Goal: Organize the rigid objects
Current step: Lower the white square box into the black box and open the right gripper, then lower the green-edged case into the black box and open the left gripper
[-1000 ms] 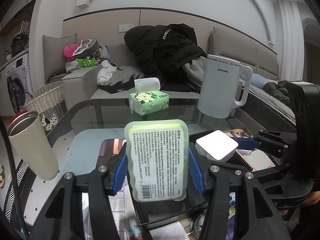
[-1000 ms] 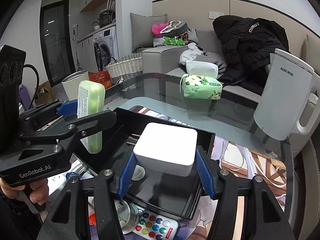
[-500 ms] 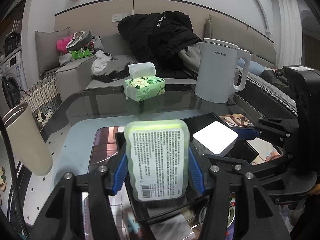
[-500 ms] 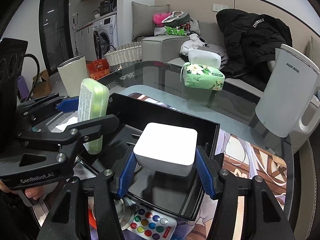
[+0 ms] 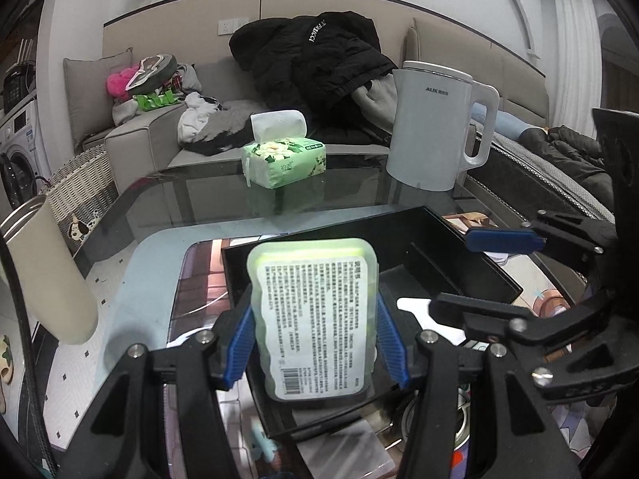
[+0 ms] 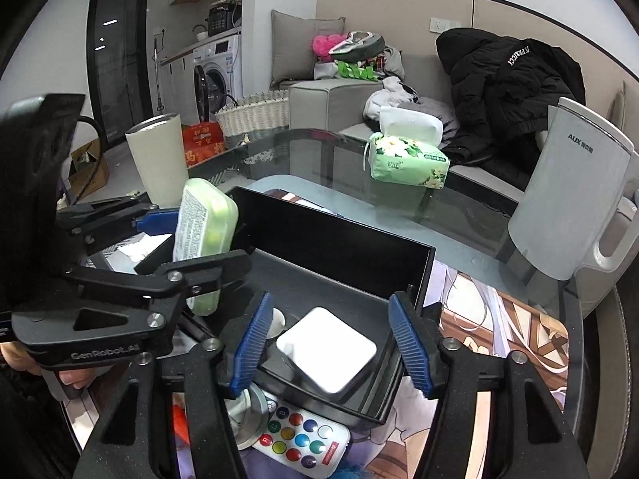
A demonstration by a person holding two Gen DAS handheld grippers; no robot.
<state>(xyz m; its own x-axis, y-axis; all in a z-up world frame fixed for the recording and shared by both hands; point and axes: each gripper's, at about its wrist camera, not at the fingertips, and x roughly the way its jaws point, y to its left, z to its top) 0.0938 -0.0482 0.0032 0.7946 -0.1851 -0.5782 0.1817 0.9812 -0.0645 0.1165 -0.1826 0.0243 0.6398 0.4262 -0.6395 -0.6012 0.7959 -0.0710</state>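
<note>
My left gripper is shut on a pale green plastic case, held upright with its printed label facing the camera, above the left end of a black tray. The right wrist view shows the same green case at the left. My right gripper hangs over the near right corner of the black tray and its jaws are opening. A white square box lies on the tray floor below and between them, and the pads stand clear of it. That white box is partly hidden behind the right gripper's finger.
On the glass table beyond the tray stand a white kettle and a green tissue pack. A beige tumbler is at the left edge. A remote with coloured buttons lies just in front of the tray. A sofa piled with clothes is behind.
The right gripper's jaws have spread and the white box has left them and now lies in the tray. The left gripper still holds the green case, barely moved.
</note>
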